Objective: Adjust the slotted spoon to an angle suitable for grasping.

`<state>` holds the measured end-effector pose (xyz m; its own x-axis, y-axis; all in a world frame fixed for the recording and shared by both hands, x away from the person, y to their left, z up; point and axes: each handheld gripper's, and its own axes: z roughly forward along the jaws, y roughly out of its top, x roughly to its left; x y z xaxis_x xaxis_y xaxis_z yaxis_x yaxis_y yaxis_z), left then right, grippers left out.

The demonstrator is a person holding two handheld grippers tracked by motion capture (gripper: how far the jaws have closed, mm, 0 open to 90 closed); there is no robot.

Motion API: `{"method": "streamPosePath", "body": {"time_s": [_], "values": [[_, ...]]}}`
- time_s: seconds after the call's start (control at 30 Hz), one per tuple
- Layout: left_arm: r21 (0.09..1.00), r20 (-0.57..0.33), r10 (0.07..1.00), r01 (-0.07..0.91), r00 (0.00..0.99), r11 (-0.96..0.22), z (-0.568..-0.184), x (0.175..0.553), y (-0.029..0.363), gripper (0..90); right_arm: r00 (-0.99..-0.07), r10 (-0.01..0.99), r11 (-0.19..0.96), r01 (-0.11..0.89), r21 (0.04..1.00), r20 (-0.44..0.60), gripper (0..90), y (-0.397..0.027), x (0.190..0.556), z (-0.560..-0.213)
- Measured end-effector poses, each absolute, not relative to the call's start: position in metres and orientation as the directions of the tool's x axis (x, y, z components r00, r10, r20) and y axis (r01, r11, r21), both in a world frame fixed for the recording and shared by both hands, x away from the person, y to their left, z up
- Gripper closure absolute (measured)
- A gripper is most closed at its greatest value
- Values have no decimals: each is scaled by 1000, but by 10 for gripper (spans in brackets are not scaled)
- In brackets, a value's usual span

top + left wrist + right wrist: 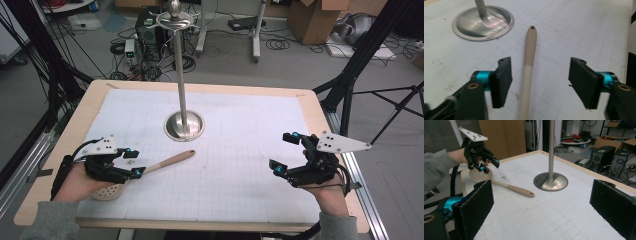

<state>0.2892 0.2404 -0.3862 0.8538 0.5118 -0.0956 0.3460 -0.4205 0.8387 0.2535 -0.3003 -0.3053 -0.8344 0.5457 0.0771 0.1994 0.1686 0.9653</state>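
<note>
**A:** Your left gripper [134,162] has its jaws spread apart over the slotted spoon [150,170], and neither pad touches the handle, so nothing is held. The spoon lies flat on the white gridded mat [240,190], perforated bowl towards you near the mat's front left corner, beige handle [529,65] pointing at the base of the metal stand [184,125].

**B:** And your right gripper [286,153]?

**A:** Wide open too, empty, hovering near the table's right edge, well apart from everything.

**B:** So what can bite you here?

**A:** If you close the left jaws now, the handle sits nearer one pad than the other. That pad would likely push it sideways first, and the round handle may roll or skid out. Centre yourself over it. A grip this far from the bowl could also let the heavy end droop.

**B:** Room to move?

**A:** The bowl lies close to the front left of the table [65,135]; a careless nudge towards you could send it over the edge. The handle tip stays near the stand's base, just short of it, so a forward shove may knock them together. The middle and right of the mat are bare, your safest space. Mind the tall pole when you lift.
</note>
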Motion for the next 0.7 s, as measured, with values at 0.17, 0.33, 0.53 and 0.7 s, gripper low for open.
{"method": "streamPosePath", "body": {"time_s": [0.17,0.33,0.53,0.7], "values": [[836,-124,510,367,851,-408,-386,290,241,194,-832,549,164,193,967,73,39,-301,253,-305],[842,-166,511,391,844,-371,-380,290,240,64,-835,544,162,195,967,77,39,-299,253,-303],[847,-157,522,386,838,-366,-379,288,242,63,-839,539,168,194,967,75,39,-296,256,-304],[844,-145,531,385,835,-375,-382,286,245,63,-843,533,173,193,966,73,39,-292,259,-304]]}}
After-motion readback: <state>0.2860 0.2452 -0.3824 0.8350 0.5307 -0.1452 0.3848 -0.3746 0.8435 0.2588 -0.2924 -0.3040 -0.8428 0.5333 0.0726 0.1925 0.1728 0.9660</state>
